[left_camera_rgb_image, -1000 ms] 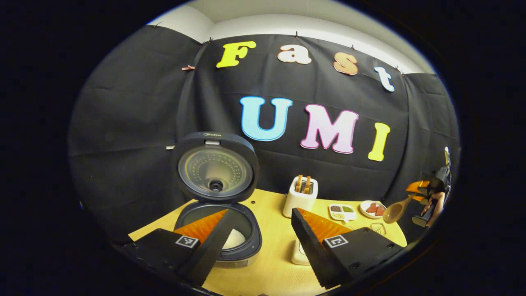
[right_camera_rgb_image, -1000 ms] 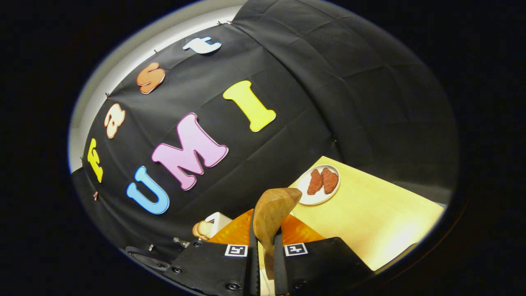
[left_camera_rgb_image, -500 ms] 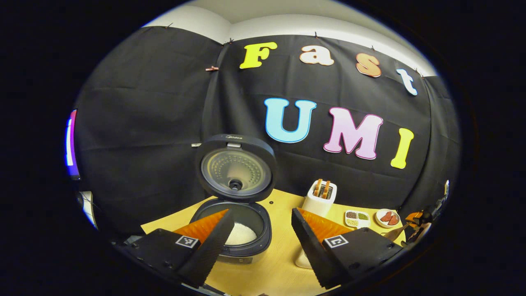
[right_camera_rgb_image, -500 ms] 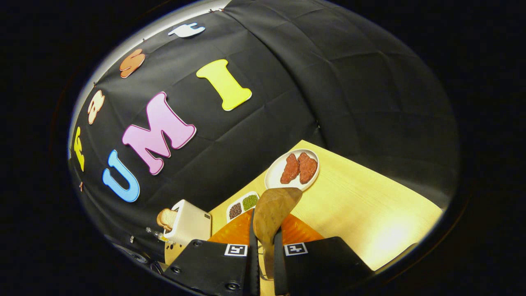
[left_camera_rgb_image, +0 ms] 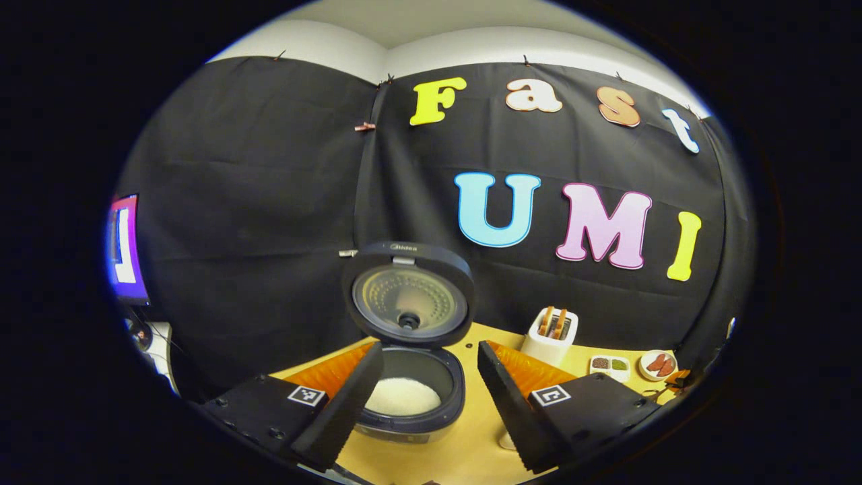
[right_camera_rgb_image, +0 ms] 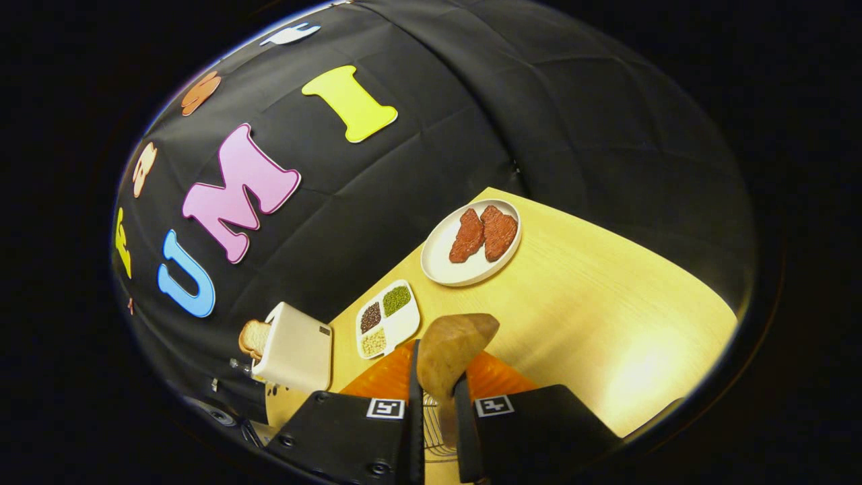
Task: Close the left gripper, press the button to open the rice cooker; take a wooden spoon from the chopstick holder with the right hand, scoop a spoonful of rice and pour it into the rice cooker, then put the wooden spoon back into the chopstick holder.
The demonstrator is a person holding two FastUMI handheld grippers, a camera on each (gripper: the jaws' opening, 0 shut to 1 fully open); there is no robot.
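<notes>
Black cloth (left_camera_rgb_image: 256, 202) drapes the booth walls beneath a white ceiling (left_camera_rgb_image: 471, 27); a pale wooden desk (right_camera_rgb_image: 606, 283) catches warm light, a screen (left_camera_rgb_image: 124, 246) glows left.

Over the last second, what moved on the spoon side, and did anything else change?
The right gripper, shut on the wooden spoon, tipped down toward the table: the meat plate and seasoning dish came further into view. The left gripper drew back from the rice cooker. Unchanged: cooker lid up, rice inside, left gripper open.
</notes>
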